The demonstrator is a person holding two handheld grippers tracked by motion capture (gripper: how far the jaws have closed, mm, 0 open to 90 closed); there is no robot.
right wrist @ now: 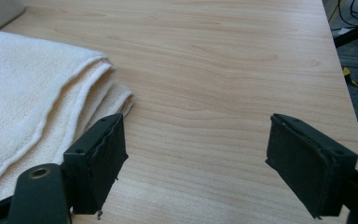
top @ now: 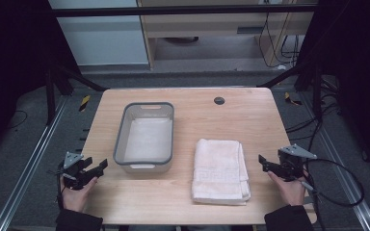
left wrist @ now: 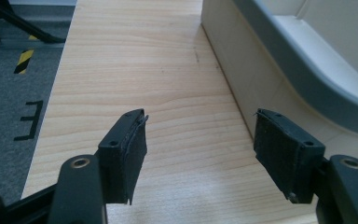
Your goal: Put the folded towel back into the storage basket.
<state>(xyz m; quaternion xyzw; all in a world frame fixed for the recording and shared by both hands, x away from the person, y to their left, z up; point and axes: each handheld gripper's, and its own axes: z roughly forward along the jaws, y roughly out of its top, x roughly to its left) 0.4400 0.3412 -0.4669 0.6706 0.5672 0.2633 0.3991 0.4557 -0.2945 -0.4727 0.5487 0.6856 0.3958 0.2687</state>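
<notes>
- On the light wooden table (top: 188,192), we are seeing a grey-rimmed translucent plastic tub (top: 145,136) sitting at ten o'clock from a folded cream towel (top: 220,171).
- We are holding the left gripper (top: 99,166) at the table's eight o'clock, jaws apart, holding nothing.
- We are holding the right gripper (top: 262,160) at four o'clock, jaws spread wide, just beside the towel.

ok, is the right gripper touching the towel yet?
Apart. In the high view, bare table shows between the right gripper and the folded towel. The right gripper view agrees: its jaws stand wide open over bare wood, the towel's edge off to one side.
</notes>
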